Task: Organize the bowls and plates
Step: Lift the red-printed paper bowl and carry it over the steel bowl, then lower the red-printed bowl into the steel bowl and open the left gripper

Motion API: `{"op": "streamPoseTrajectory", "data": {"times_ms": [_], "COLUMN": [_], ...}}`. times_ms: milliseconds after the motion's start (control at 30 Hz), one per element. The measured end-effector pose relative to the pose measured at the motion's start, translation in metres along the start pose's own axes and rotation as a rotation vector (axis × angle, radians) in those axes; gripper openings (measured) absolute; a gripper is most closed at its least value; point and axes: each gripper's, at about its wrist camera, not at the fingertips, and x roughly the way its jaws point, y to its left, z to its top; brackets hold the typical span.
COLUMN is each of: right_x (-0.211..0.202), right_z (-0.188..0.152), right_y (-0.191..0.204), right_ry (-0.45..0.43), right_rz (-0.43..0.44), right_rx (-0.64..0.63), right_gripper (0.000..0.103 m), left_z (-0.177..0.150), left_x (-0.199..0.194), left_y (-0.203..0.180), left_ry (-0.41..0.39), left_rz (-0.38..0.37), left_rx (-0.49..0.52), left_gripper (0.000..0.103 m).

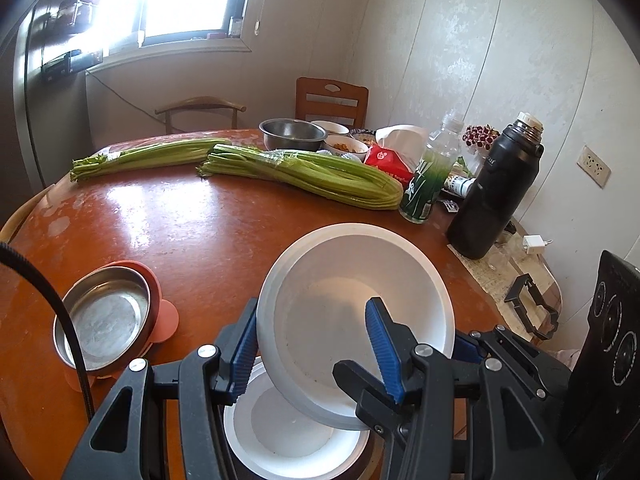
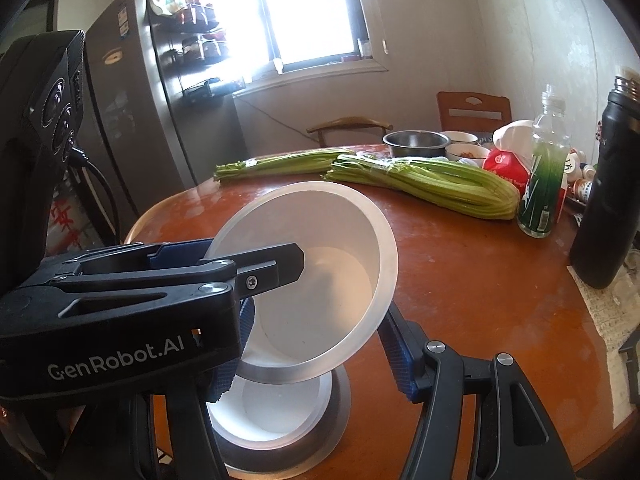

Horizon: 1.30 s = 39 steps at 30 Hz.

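Holding a white bowl (image 1: 352, 320) tilted above the bench (image 1: 180, 232), I have both tools on it at once. My left hand-held gripper (image 1: 316, 348) is partly closed on the near rim, one blue pad outside the wall and the other inside the bowl. My right hand-held gripper (image 2: 320, 344) stands a little wider, its blue pads flanking the same bowl's lower wall; the left tool's black finger crosses in front, so I cannot tell whether the right pads actually press on it.

Directly beneath sits a second white bowl (image 1: 288, 432), upright, at the bench's near edge; in the right wrist view it rests inside a wider grey dish (image 2: 340, 420). To my left stands a steel dish (image 1: 100, 320) in a pink holder (image 1: 160, 308). Farther off lie two celery bundles (image 1: 304, 176), a green-labelled bottle (image 1: 428, 184), a black flask (image 1: 496, 192) and a steel mixing bowl (image 1: 292, 134).
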Motion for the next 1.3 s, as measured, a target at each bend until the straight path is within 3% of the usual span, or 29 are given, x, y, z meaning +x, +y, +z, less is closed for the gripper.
{"op": "streamPoseTrajectory", "data": {"times_ms": [900,1300], "right_x": [-0.017,-0.004], "right_z": [-0.02,-0.038], "right_y": [0.035,0.034], "right_ry": [0.0,0.06], "right_rz": [0.031,0.036], "right_rx": [-0.06,-0.056], "right_gripper": [0.065,0.065], "left_z": [-0.033,-0.051], "left_x": [-0.039,-0.02], "left_y": [0.015,0.019], "left_ry": [-0.033,0.028], "left_rz": [0.03,0.043], "left_rx": [-0.024,-0.041], "left_gripper": [0.052,0.052]}}
